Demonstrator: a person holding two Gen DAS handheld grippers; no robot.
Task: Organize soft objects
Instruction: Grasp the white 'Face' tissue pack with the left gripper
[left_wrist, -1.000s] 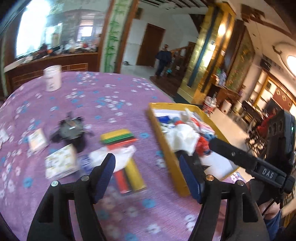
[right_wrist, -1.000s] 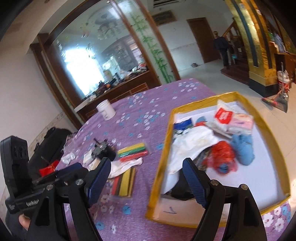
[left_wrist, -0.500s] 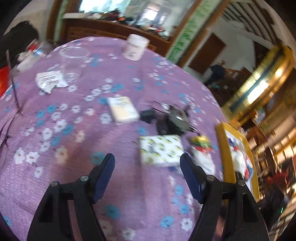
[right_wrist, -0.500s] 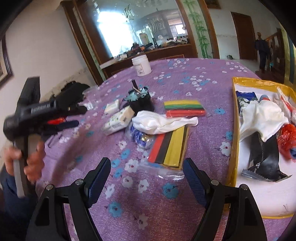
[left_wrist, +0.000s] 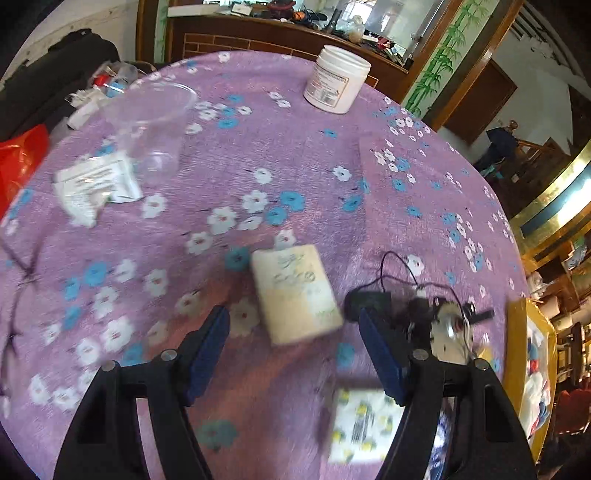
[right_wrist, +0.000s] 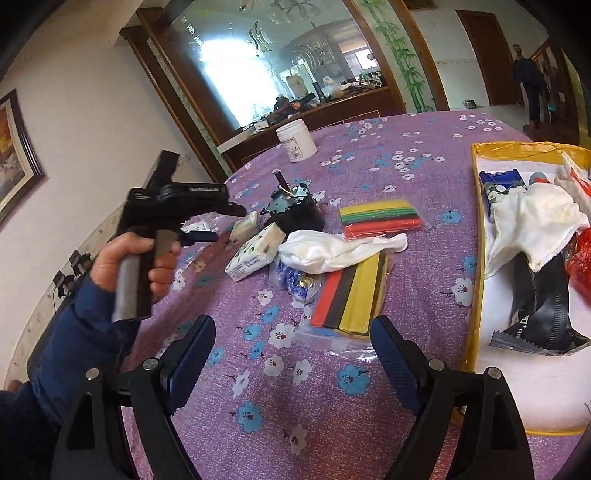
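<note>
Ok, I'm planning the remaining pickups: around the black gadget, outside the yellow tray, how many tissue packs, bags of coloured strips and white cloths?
Tissue packs: 2
Bags of coloured strips: 2
White cloth: 1
Total: 5

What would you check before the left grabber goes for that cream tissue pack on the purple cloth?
1. left gripper open and empty: ok.
2. cream tissue pack ahead of the left gripper, in line with the gap between the jaws, not yet between the pads: ok.
3. Space beside the pack: the black wired gadget sits close to its right: not ok.
4. Yellow-rimmed tray has bare room in it: ok.
5. right gripper empty, its jaws opening: ok.
6. Picture sharp enough to judge the gap to the pack: cannot tell.
</note>
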